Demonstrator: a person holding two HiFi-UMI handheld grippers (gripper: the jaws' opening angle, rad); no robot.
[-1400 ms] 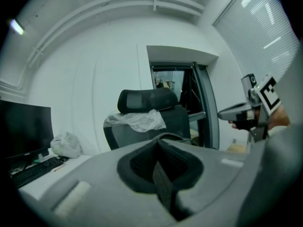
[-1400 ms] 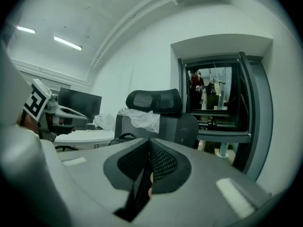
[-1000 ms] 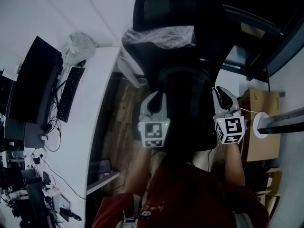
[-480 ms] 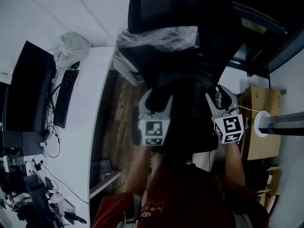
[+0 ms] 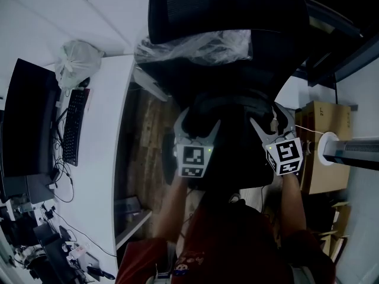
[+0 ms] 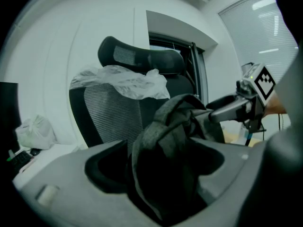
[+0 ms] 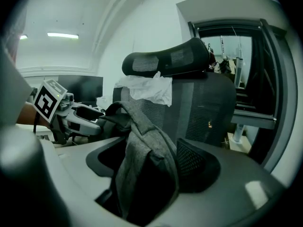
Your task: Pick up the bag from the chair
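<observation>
- So, where is the bag?
- The grey bag [image 6: 163, 150] stands right between the jaws of the left gripper [image 5: 198, 122]. Those jaws are spread wide, one on each side of the cloth. I cannot tell if they touch it.
- And the other one?
- The right gripper [image 5: 270, 120] has wide jaws too. Another part of the same bag sits between them, and a grey strap runs up and away from them.
- Is the bag on the chair?
- Yes. The black chair [image 5: 225, 10] is just past both pairs of jaws, and the bag rests in front of its back. A crinkly plastic sheet [image 5: 195, 46] hangs over the chair back, higher than the jaws.
- Are the two grippers close?
- They are side by side, with the top of the bag between them.
- What else is there?
- Out past the left jaws there is a white desk [image 5: 106, 158] with a keyboard [image 5: 71, 126] and a dark screen [image 5: 23, 123]. Out past the right jaws sits a brown box [image 5: 317, 152].
</observation>
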